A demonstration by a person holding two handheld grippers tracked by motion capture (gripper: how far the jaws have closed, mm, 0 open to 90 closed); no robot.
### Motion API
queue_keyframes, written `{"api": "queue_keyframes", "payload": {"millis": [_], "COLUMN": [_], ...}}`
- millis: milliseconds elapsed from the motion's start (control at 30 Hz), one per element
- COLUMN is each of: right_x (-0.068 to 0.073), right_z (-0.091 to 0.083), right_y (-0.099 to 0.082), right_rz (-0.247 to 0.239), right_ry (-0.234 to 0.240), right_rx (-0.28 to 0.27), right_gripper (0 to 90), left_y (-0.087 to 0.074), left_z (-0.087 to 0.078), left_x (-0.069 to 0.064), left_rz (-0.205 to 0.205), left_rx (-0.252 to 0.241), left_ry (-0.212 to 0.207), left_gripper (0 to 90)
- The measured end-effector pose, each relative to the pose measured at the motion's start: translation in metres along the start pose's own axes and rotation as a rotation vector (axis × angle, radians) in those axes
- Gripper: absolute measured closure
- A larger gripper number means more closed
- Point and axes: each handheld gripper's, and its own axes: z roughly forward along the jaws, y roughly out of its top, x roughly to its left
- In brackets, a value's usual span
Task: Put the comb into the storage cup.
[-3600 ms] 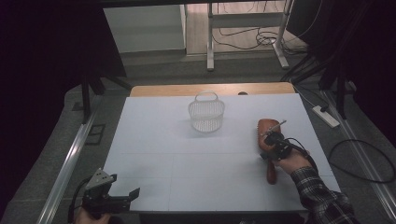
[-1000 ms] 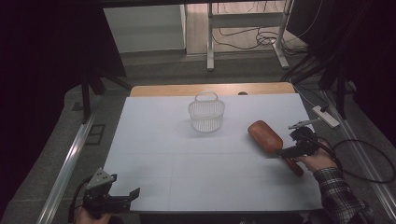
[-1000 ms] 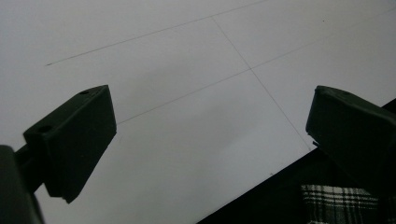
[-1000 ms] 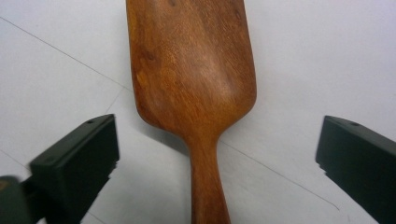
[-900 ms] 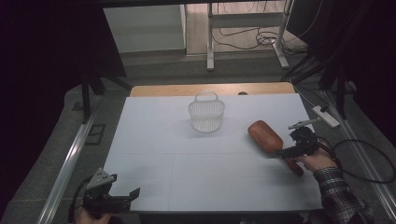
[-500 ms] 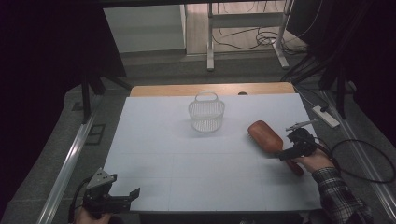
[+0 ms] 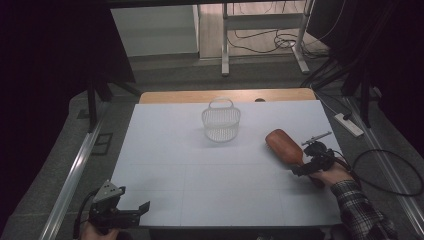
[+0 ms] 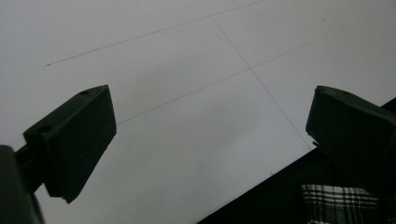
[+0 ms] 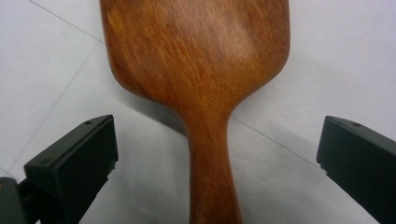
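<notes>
Jaws apart; white basket (image 7: 221, 124) empty

Plaid sleeve (image 7: 361, 207), black gripper (image 7: 306, 165), trailing cable (image 7: 395, 170)

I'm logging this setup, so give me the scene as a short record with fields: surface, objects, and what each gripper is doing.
surface: white table marked with thin grid lines
basket: white basket, upright, far centre, apart from everything else
paddle: wooden paddle lying on the table's right side
right gripper: right gripper open, handle between its fingers, not touching them
left gripper: left gripper open over the near left corner, holding nothing
</notes>
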Motion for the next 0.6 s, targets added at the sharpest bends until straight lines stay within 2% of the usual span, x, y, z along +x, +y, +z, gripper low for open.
{"api": "queue_keyframes", "payload": {"millis": [67, 467, 600], "right_x": [0.0004, 0.0016, 0.0031], "right_z": [0.0014, 0.0030, 0.0001], "right_y": [0.0000, 0.0011, 0.0023], "right_rz": [-0.005, -0.003, -0.020], "right_ry": [-0.004, -0.005, -0.021], "right_rx": [0.019, 0.037, 0.019], "right_gripper": [0.0, 0.4, 12.9], "left_y": [0.0000, 0.0001, 0.0003], "left_z": [0.0000, 0.0002, 0.0003], "left_x": [0.0000, 0.0000, 0.0000], "left_rz": [0.000, 0.001, 0.002], "left_rx": [0.000, 0.000, 0.000], "left_ry": [0.001, -0.001, -0.001], "left_gripper": [2.7, 2.8, 2.7]}}
